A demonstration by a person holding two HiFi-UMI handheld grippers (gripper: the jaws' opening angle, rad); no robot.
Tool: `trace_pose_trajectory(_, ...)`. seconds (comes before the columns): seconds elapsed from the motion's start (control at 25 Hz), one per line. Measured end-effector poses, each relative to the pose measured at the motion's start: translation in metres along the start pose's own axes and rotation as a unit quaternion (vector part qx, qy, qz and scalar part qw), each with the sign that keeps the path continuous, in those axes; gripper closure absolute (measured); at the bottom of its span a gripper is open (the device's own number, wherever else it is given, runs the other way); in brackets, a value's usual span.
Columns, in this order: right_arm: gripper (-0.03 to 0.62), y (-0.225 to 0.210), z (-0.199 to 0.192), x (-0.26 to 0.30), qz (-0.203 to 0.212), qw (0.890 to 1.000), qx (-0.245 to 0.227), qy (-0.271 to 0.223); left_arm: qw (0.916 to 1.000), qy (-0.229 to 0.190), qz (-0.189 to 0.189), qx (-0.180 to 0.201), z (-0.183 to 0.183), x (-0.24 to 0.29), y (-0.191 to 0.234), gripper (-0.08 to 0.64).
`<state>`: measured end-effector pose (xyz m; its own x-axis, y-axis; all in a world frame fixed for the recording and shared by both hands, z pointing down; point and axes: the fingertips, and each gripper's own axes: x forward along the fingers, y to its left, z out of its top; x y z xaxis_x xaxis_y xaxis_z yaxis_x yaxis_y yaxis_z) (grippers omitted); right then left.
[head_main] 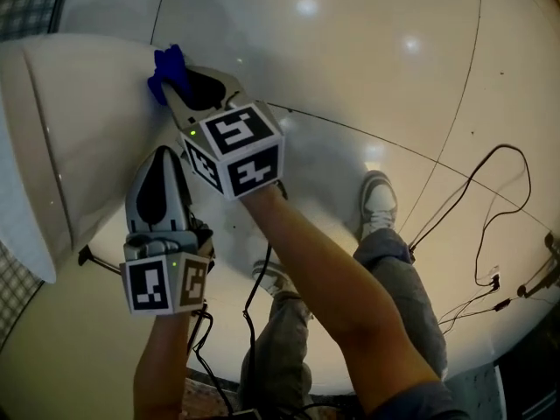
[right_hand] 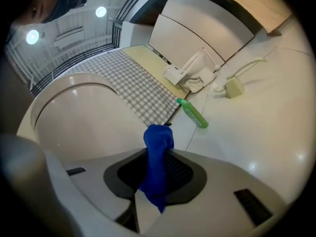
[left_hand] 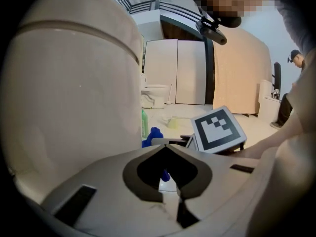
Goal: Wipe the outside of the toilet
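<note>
- Blue cloth (head_main: 164,66) is being pinched by right gripper (head_main: 179,81) against the toilet's (head_main: 79,129) outer side.
- Left gripper (head_main: 162,157) is being held closed, empty, just beside the toilet.
- Open floor (head_main: 367,51) is being crossed by cables (head_main: 472,191), well apart from the toilet.

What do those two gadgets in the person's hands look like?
Each is a pale grey plastic shell ending in two dark-lined jaws. The left gripper and right gripper each carry a cube printed with black-and-white square markers and a small green light. Thin black cables hang below them. The forearms show no sleeves; the person wears grey trousers and grey-and-white trainers.
</note>
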<state>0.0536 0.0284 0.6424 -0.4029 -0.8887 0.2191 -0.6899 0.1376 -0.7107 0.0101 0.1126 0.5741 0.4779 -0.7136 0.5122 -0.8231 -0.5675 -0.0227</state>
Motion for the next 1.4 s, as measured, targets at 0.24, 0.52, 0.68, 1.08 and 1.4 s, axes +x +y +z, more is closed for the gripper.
trace_pose_trajectory(0.24,0.499,0.038,-0.058,-0.038,-0.026,0.998,0.049,-0.010,0.9994,0.024,-0.013,0.021,-0.021,-0.050,0.009,0.546)
trace_pose_trajectory(0.52,0.499,0.110,-0.143,-0.058,0.002,0.997,0.076,0.001,0.9976,0.038,-0.023,0.052,-0.066,-0.114,0.035,0.546)
trace_pose_trajectory(0.68,0.500,0.121,-0.162,-0.059,0.014,0.998,0.063,0.006,0.9974,0.046,-0.017,0.054,-0.084,-0.127,0.047,0.546)
trace_pose_trajectory(1.08,0.499,-0.003,-0.094,-0.058,-0.067,0.996,0.060,-0.023,0.9962,0.031,-0.070,0.042,-0.067,-0.045,-0.007,0.546)
trace_pose_trajectory(1.4,0.499,-0.073,-0.091,0.023,-0.049,0.998,0.036,0.001,0.9939,0.009,-0.089,0.064,-0.082,0.035,-0.008,0.546)
